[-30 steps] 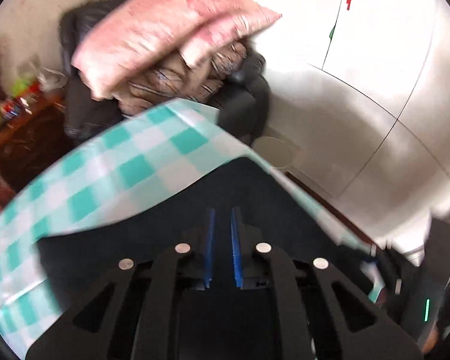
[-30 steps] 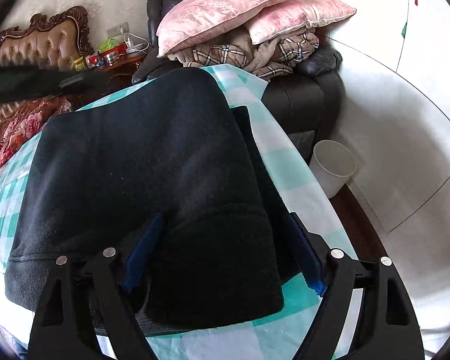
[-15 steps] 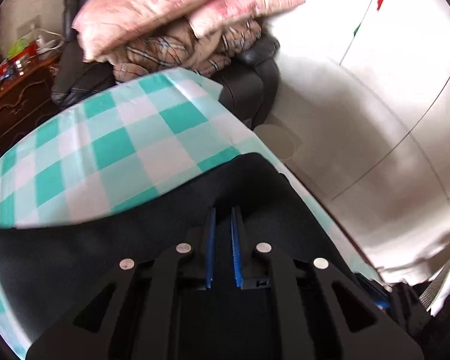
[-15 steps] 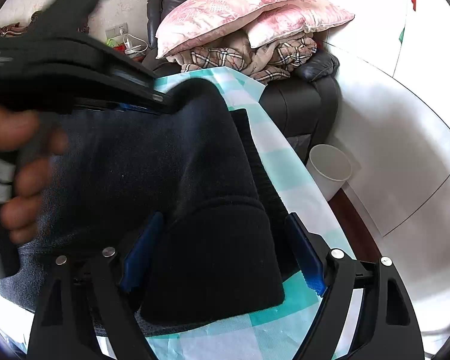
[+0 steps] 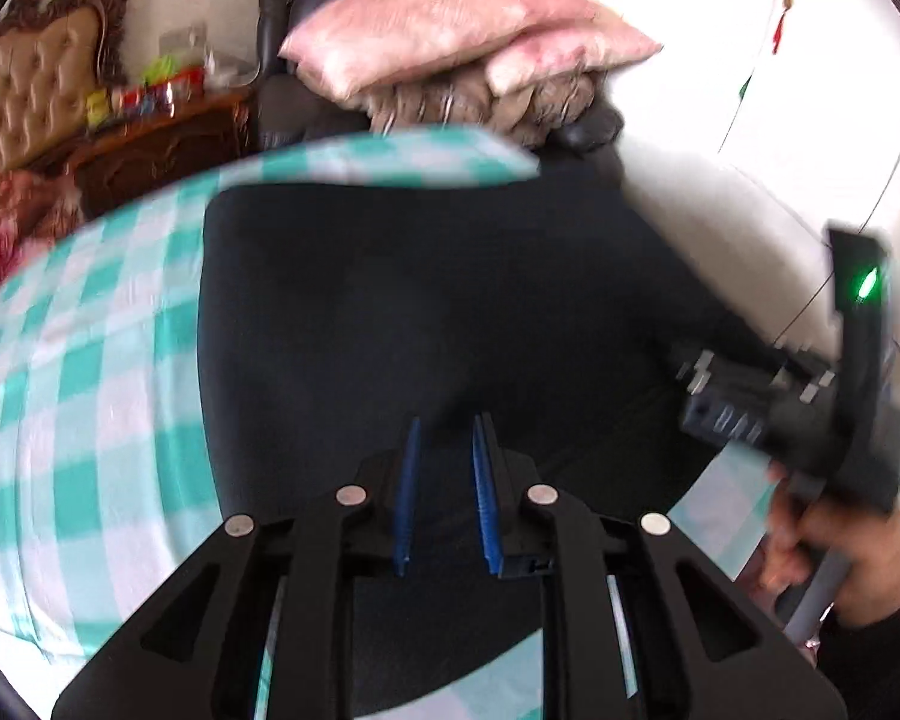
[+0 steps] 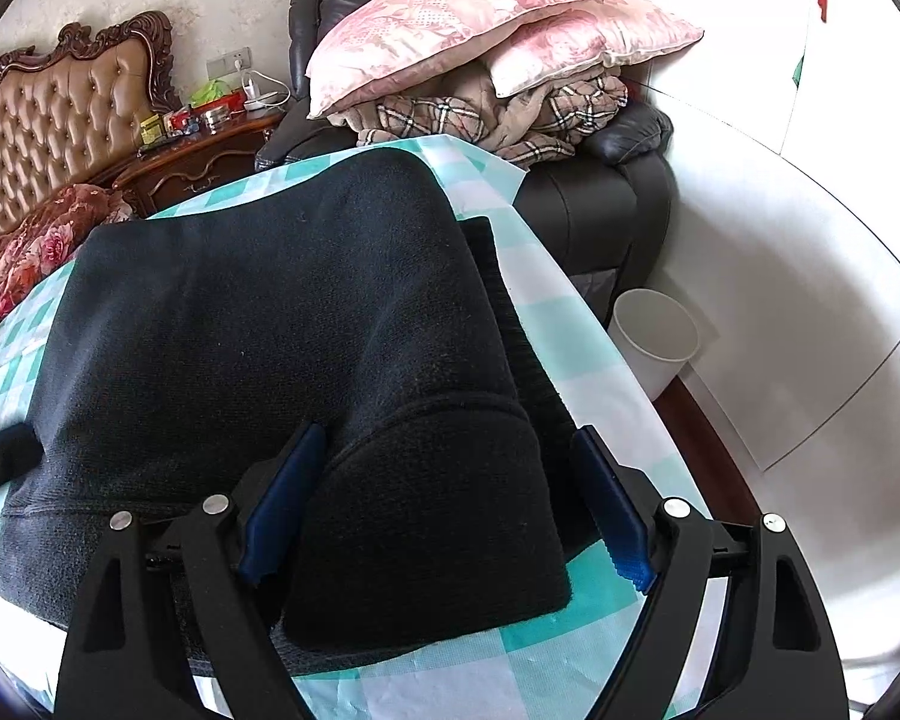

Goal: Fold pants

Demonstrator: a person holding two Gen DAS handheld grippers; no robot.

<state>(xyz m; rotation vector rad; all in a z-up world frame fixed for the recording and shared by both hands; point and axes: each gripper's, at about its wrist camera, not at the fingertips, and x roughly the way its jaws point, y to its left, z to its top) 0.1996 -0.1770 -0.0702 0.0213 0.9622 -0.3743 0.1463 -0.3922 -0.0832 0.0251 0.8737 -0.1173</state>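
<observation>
Left wrist view: the left claw [image 5: 444, 495], narrowly parted and holding nothing, hovers over the dark pants [image 5: 426, 312], which lie folded on the checked tabletop [image 5: 84, 372]; the right claw's body shows at 3 o'clock.

Right wrist view: the right claw [image 6: 444, 507] stands wide, straddling the pants' [image 6: 258, 324] raised near fold without pinching it. The fold seems laid; next probably comes smoothing or a further fold.
</observation>
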